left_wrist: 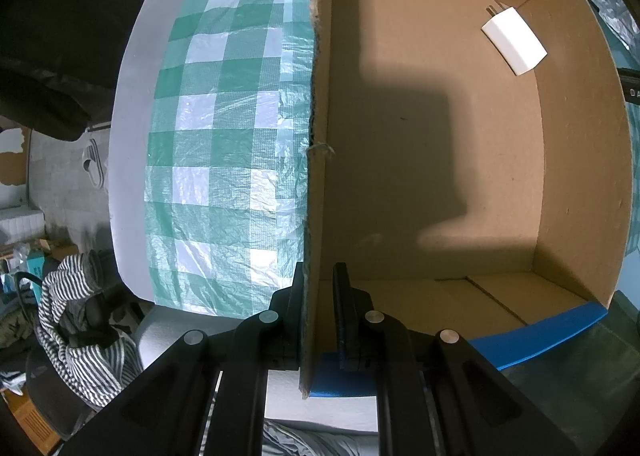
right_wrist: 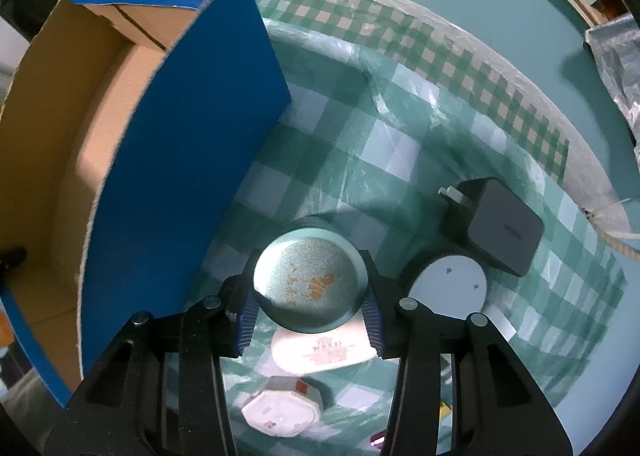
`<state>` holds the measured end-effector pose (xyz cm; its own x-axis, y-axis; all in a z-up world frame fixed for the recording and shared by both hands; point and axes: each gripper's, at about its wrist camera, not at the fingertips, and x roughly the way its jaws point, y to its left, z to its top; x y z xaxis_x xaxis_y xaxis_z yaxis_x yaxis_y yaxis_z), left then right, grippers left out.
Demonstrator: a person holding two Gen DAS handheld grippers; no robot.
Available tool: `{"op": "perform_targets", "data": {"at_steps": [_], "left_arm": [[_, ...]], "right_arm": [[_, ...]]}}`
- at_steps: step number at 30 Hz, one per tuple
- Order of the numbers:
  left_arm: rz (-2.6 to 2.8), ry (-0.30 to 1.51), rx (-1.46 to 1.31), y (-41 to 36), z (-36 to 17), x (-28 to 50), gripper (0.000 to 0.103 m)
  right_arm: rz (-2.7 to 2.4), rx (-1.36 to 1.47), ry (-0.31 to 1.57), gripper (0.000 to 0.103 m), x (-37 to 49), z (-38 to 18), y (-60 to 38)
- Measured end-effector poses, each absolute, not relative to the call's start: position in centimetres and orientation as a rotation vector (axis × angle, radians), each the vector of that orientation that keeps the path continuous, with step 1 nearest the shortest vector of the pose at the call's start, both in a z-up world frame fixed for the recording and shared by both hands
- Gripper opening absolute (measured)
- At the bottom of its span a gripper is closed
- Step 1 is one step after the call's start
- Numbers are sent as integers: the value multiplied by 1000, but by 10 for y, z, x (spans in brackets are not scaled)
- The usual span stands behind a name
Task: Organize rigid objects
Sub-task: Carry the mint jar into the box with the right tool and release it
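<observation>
My left gripper [left_wrist: 318, 308] is shut on the near wall [left_wrist: 320, 175] of a blue cardboard box, one finger on each side of it. Inside the box lies a white charger [left_wrist: 514, 40] in the far right corner. My right gripper [right_wrist: 311, 308] is shut on a round teal tin [right_wrist: 311, 280] with a gold print on its lid, held above the green checked cloth [right_wrist: 392, 159]. The box [right_wrist: 188, 143] stands just left of the tin. A dark grey charger [right_wrist: 502, 225] and a white round disc [right_wrist: 448, 286] lie to the right.
Below the tin lie a white oval lid [right_wrist: 324, 354] and a white octagonal box [right_wrist: 280, 408]. A small yellow item [right_wrist: 446, 408] and a pink one [right_wrist: 378, 440] sit at the near edge. In the left wrist view, striped clothing [left_wrist: 80, 316] lies beyond the table's left edge.
</observation>
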<state>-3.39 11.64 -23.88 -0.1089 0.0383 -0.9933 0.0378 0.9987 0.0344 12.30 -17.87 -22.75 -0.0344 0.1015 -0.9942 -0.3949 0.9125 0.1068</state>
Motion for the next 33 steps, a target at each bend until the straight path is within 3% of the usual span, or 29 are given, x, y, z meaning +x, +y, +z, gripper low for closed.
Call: {"op": "perform_targets", "data": {"at_steps": [33], "left_arm": [[-9, 1684, 74, 116, -241, -28, 11]], "right_arm": [[491, -287, 1419, 44, 144, -111, -152]]}}
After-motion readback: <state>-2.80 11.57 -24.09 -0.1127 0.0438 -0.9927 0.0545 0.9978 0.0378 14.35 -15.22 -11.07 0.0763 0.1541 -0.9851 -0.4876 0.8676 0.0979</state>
